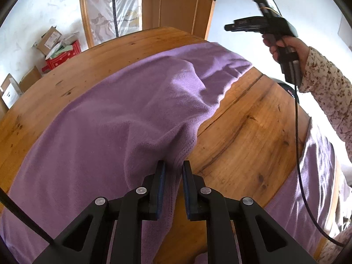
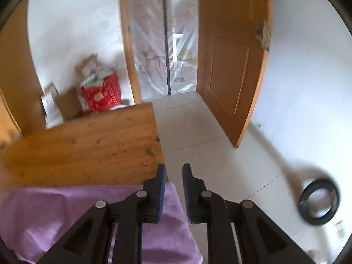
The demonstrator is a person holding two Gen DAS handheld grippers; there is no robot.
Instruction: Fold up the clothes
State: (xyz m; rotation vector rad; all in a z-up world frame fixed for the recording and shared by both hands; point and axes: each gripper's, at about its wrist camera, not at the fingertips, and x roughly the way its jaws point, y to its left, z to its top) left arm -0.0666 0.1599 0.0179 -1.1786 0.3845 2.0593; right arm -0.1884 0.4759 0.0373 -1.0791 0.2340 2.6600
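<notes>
A purple fleece garment (image 1: 123,114) lies spread across the wooden table (image 1: 248,132). One edge of it is pulled up into a tent at my left gripper (image 1: 174,164), which is shut on that fold. More purple cloth (image 1: 312,176) hangs over the table's right rim. My right gripper (image 1: 230,26) is up in the air beyond the garment's far right end, held by a hand in a floral sleeve (image 1: 325,88). In the right wrist view the right gripper (image 2: 174,167) is open with only floor showing between its fingers. The garment's end (image 2: 66,209) lies below its left finger.
The table's corner (image 2: 154,114) ends above a white tiled floor (image 2: 198,132). An open wooden door (image 2: 233,61) and a plastic-curtained doorway (image 2: 165,44) stand beyond. Cardboard boxes and a red box (image 2: 101,94) sit by the wall. A black ring (image 2: 308,217) lies on the floor.
</notes>
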